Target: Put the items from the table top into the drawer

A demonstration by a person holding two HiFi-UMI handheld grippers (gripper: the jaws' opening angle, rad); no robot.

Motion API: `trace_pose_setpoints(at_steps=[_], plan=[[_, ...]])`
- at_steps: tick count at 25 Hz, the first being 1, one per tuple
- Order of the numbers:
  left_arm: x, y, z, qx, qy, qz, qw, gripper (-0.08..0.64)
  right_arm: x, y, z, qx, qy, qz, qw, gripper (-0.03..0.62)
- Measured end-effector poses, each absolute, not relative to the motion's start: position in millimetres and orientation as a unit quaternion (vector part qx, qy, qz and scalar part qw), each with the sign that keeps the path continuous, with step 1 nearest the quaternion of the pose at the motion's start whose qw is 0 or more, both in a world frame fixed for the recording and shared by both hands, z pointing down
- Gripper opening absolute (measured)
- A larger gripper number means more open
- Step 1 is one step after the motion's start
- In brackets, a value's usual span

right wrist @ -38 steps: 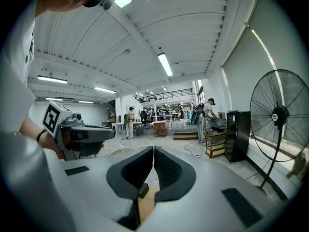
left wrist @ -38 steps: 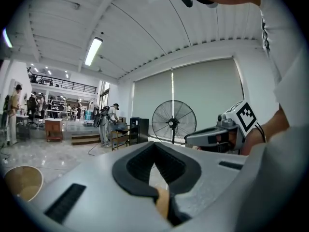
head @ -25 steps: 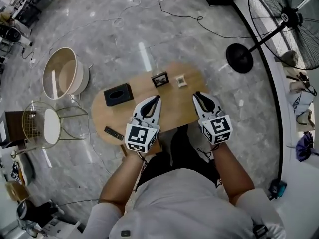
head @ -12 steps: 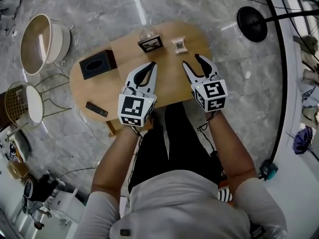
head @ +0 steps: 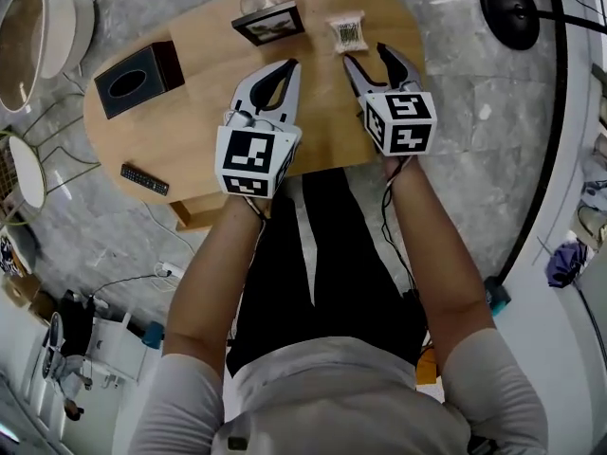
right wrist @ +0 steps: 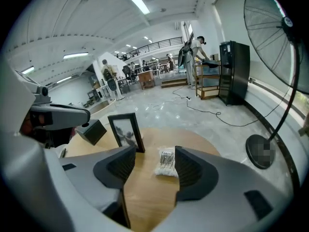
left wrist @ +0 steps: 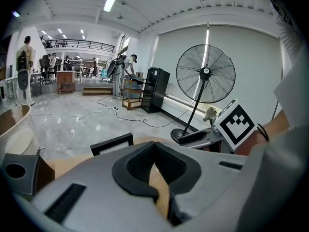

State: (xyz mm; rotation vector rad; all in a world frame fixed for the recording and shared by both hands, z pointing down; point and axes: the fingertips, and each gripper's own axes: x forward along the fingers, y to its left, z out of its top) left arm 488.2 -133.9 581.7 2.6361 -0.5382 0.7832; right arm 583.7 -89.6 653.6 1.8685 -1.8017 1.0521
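Tongs on the right [head: 365,55], just opened, stand empty near the packet [head: 348,34]; left tongs [head: 288,65] together; tissue box [head: 133,79] dark inside.

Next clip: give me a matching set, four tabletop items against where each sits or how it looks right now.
1. picture frame
2. packet
3. tissue box
4. remote

A. lying flat by the table's near edge
B. just ahead of the right gripper's open jaws
C. black, with a hole in its top
D. at the far edge, beside the packet

Pairs: 1-D, 2-B, 3-C, 4-A
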Motion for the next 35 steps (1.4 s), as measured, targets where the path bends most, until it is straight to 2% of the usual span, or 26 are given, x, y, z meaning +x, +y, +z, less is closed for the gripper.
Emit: trace_pose_setpoints(at_steps=[9, 21, 27, 35], plan=[[492, -150, 660, 0.917, -0.202, 0.290, 0.185, 0.009, 590, -112, 745, 0.655, -0.616, 0.398, 0.182, 0.267], [491, -152, 694, 0.909, -0.208, 0.296, 0.206, 0.009, 594, -128, 792, 0.651, -0.603, 0.403, 0.224, 0.272], [488, -156, 692, 0.909, -0.216, 0.291, 0.208, 0.009, 593, -130, 790, 0.645, -0.612, 0.383, 0.250, 0.212], [476, -160, 682, 0.907, -0.237, 0.277, 0.209, 0.009, 577, -125, 781, 0.630, -0.627, 0.374, 0.265, 0.192]])
